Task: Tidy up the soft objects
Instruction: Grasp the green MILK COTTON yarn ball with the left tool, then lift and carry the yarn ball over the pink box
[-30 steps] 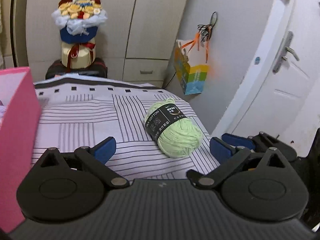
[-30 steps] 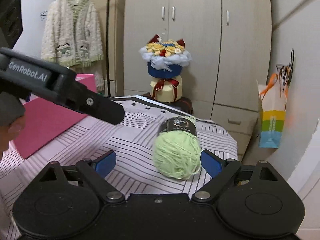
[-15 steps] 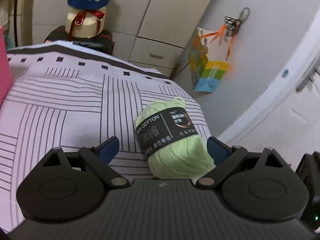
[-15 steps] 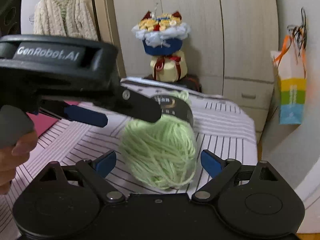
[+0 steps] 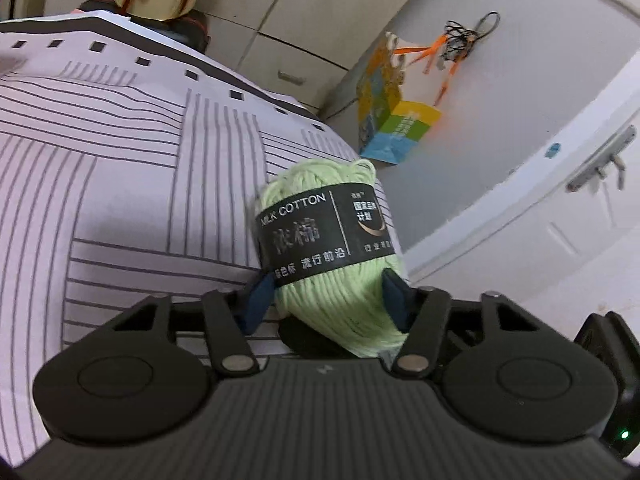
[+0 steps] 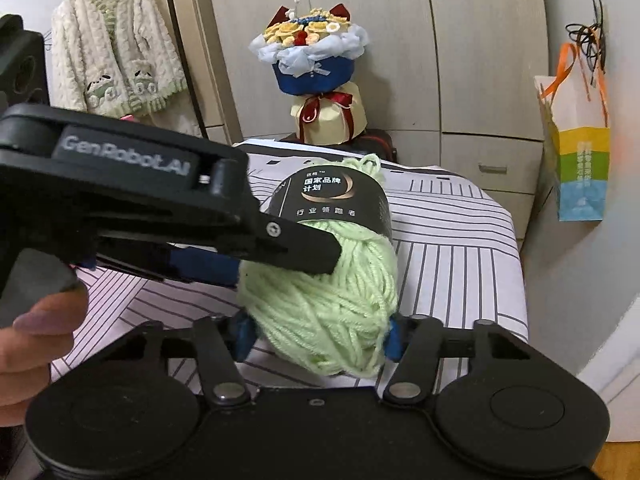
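Note:
A light green yarn ball [image 5: 316, 236] with a black "MILK COTTON" band lies near the right edge of a striped bedspread [image 5: 120, 160]. My left gripper [image 5: 326, 296] has its blue pads against both sides of the ball's near end, and its jaws are closing. In the right wrist view the same yarn ball [image 6: 328, 312] sits between the pads of my right gripper [image 6: 318, 336], whose jaws are also closing and touch it on both sides. The left gripper's upper finger [image 6: 296, 248] comes in from the left and lies on the ball's top left.
A person's hand [image 6: 36, 340] holds the left tool. A colourful paper bag [image 6: 578, 152] hangs on the wall to the right of the bed. A bouquet [image 6: 316, 64] stands before the wardrobe beyond the bed. A cream cardigan [image 6: 116, 64] hangs at far left. The bed's edge runs just right of the ball.
Both grippers dropped and moved in around the yarn ball, and their jaws narrowed from wide apart onto its sides. The pink box slid out of the left wrist view.

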A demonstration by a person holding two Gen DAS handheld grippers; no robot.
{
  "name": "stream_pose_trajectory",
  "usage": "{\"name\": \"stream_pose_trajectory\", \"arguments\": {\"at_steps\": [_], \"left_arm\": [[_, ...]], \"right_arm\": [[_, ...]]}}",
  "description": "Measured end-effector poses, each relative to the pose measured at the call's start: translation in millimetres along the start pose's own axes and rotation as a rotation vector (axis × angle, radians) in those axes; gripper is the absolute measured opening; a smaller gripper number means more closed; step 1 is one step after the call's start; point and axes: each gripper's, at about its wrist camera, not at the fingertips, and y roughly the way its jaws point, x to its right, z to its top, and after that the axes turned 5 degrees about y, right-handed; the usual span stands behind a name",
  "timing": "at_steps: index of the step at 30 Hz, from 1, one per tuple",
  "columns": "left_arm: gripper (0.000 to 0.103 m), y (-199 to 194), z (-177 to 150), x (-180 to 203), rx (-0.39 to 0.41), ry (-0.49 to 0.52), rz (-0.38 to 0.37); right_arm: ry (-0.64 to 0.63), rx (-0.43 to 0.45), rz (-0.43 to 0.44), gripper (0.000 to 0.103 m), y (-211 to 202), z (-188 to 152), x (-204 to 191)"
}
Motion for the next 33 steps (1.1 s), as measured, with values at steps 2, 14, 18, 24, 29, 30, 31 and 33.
{"name": "stream_pose_trajectory", "arguments": {"at_steps": [2,14,18,24,29,30,31,33], "left_arm": [[0.053,-4,-3,3,0.008,0.020,-0.009],[0.052,-62,-46,23,0.056,0.174,-0.008],[0.053,-81,-61,24,0.039,0.210,-0.009],[0.052,-106,-82,19,0.009,0.238,0.013],[0.052,-131,-103,11,-0.006,0.246,0.016],[0.052,-136,-107,10,-0.008,0.248,0.015],[0.053,-141,-111,8,-0.008,0.252,0.013],[0.053,-152,-119,6,-0.003,0.260,0.013]], "right_arm": [[0.002,0.009,-0.012,0.057,-3,-2,-4],[0.065,0.058,-0.071,0.056,-44,-34,-57],[0.085,0.065,-0.095,0.056,-60,-49,-75],[0.044,0.051,-0.109,0.056,-75,-70,-103],[0.023,0.028,-0.096,0.056,-87,-86,-125],[0.020,0.024,-0.096,0.056,-89,-90,-130],[0.017,0.021,-0.092,0.056,-92,-93,-135],[0.016,0.014,-0.086,0.056,-97,-96,-143]]}}
